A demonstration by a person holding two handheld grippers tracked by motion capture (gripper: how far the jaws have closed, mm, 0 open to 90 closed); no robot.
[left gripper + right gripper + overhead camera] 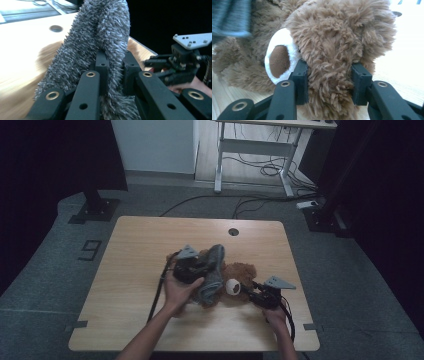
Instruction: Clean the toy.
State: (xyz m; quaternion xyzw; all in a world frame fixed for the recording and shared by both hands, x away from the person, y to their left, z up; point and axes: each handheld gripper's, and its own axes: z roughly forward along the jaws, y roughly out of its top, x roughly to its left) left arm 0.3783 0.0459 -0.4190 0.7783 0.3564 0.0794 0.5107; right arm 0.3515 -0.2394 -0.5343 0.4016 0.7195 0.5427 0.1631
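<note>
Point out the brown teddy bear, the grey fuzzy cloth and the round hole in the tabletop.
brown teddy bear [332, 37]: right gripper view, furry head.
grey fuzzy cloth [100, 32]: left gripper view, upper fold.
round hole [233, 231]: high view, its centre.

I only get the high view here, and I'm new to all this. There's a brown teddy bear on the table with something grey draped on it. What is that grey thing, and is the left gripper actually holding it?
Observer: The left gripper view shows the left gripper shut on a shaggy grey cloth, a fold pinched between its black jaws.
Operator: And the right one, is it only near the bear?
Observer: No, the right gripper is shut on the teddy bear, jaws pressed into fur beside its white muzzle.
Operator: Is the cloth shaggy all over?
Observer: The right gripper view shows a smoother, ribbed side of it.
</note>
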